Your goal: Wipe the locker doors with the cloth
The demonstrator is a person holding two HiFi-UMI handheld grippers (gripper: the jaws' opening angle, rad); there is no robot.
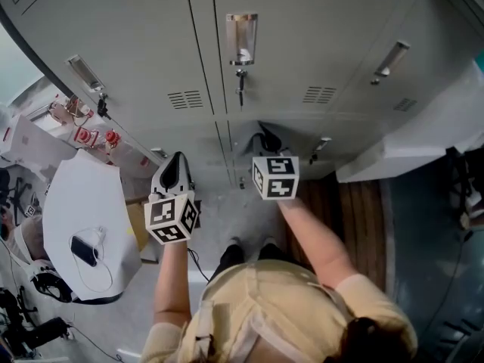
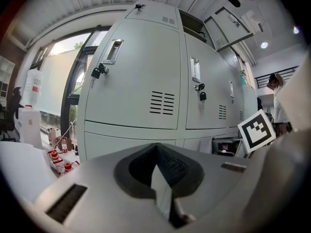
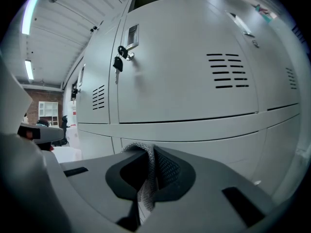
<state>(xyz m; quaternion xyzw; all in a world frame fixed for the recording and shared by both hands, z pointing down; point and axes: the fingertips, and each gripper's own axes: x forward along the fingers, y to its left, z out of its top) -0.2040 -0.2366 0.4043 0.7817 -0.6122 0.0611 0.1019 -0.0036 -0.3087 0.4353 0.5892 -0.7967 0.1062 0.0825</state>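
Grey metal locker doors (image 1: 151,44) fill the wall ahead, also seen in the left gripper view (image 2: 136,91) and the right gripper view (image 3: 184,81). A key (image 1: 240,89) hangs from the middle door's handle. My right gripper (image 3: 151,152) is shut on a grey mesh cloth (image 3: 145,188), which hangs down between the pads. It is held just short of the lower doors (image 1: 265,138). My left gripper (image 2: 155,149) is shut with nothing in it, held lower and to the left (image 1: 175,174). The cloth is hidden in the head view.
A white round table (image 1: 83,203) with a dark phone (image 1: 85,249) stands at my left. Red-capped bottles (image 1: 98,137) sit on a surface beside the lockers. A white ledge (image 1: 408,146) juts out at the right. A padlock (image 2: 95,73) hangs on the left door.
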